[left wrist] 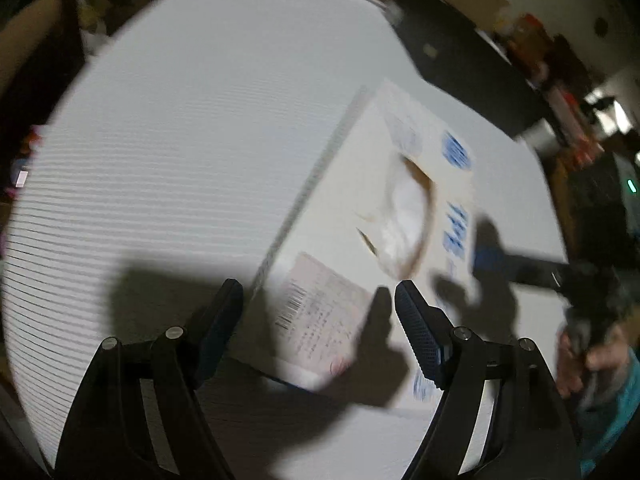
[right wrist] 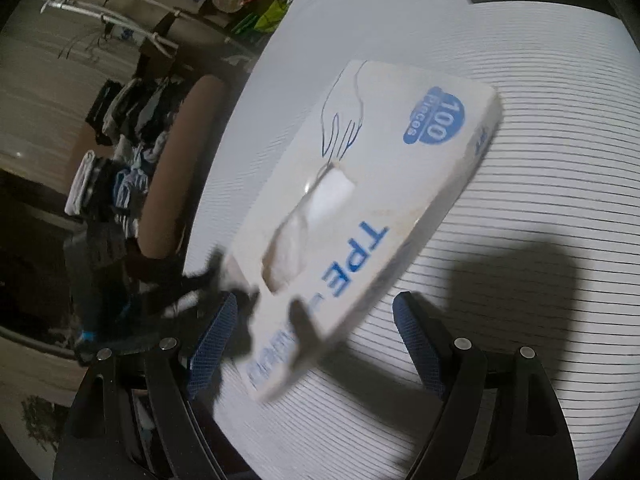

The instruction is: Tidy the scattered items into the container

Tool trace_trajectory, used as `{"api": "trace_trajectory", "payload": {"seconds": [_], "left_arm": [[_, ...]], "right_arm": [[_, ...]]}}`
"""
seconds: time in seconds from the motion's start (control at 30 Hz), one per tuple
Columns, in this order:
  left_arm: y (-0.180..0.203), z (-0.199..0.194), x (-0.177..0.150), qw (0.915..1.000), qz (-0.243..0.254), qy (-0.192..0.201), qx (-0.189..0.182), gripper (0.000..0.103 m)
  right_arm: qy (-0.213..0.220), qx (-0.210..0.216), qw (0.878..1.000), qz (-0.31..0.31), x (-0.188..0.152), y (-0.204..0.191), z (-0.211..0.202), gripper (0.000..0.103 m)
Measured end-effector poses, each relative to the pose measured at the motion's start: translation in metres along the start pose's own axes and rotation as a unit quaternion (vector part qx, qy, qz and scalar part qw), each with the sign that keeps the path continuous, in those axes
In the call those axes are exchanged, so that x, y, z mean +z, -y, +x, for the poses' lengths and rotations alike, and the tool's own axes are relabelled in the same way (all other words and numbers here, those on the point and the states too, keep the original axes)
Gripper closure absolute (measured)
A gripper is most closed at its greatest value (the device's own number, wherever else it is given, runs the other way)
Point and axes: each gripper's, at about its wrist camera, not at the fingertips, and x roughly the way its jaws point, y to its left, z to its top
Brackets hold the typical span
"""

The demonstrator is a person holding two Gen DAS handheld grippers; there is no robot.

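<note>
Left wrist view. The left tool (left wrist: 319, 304) points steeply down at a white ribbed worktop (left wrist: 180, 140), its two dark fingers spread wide with nothing clamped between them. Beyond the fingertips, from about 12 to 2 o'clock, lies a flat white glove box (left wrist: 360, 208) with blue print, an oval dispensing slot showing white film, and a barcode label (left wrist: 320, 312) at its near end. The box rests on the worktop, top face up; the picture is motion-blurred, so the print cannot be read here. At 3 to 4 o'clock the right tool (left wrist: 516, 266) reaches in from the edge, carried by a hand (left wrist: 588, 356) with a teal sleeve (left wrist: 616, 412). Shadows of both tools fall across the box and the worktop.

Right wrist view. The right tool (right wrist: 316, 310) also has its blue-padded fingers (right wrist: 212, 344) standing wide apart, gripping nothing. The glove box (right wrist: 372, 200) runs from between the fingertips toward 1 o'clock, lying flat on the ribbed worktop (right wrist: 540, 184); its near corner sits between the fingers without either pad visibly touching it. "TPE" and "100 pieces" are legible, with a hand outline drawn at the far end. The left tool (right wrist: 200, 280) shows as a dark blur at 9 o'clock, close to the box's near edge. Stacked clothing (right wrist: 120, 168) lies beyond the worktop at 10 o'clock.
</note>
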Motion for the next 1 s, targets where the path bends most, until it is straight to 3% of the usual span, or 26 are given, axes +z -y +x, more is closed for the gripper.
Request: {"api": "trace_trajectory", "payload": {"seconds": [0.23,0.4,0.63,0.7,0.8,0.9,1.0], "left_arm": [[0.092,0.032,-0.014,0.9942,0.070,-0.070,-0.043,0.027],[0.167,0.063,-0.017,0.9905,0.101,-0.054,-0.076,0.026],[0.263,0.116,0.017,0.9848,0.092,-0.035,-0.143,0.026],[0.286,0.115,0.023,0.9844,0.119,-0.026,-0.126,0.028],[0.289,0.082,0.036,0.9824,0.163,0.024,-0.089,0.027],[0.254,0.045,0.055,0.9816,0.177,0.071,-0.003,0.026],[0.207,0.033,0.084,0.9811,0.149,0.091,0.083,0.025]], "right_arm": [[0.042,-0.014,0.998,0.033,-0.008,0.040,-0.057,0.020],[0.091,-0.052,0.993,0.059,-0.025,0.082,-0.118,0.020],[0.155,-0.088,0.977,0.121,-0.051,0.142,-0.192,0.020],[0.163,-0.094,0.973,0.134,-0.053,0.154,-0.205,0.020],[0.165,-0.100,0.970,0.150,-0.050,0.167,-0.212,0.020],[0.162,-0.105,0.971,0.138,-0.043,0.169,-0.208,0.020],[0.151,-0.109,0.975,0.121,-0.028,0.165,-0.195,0.020]]}}
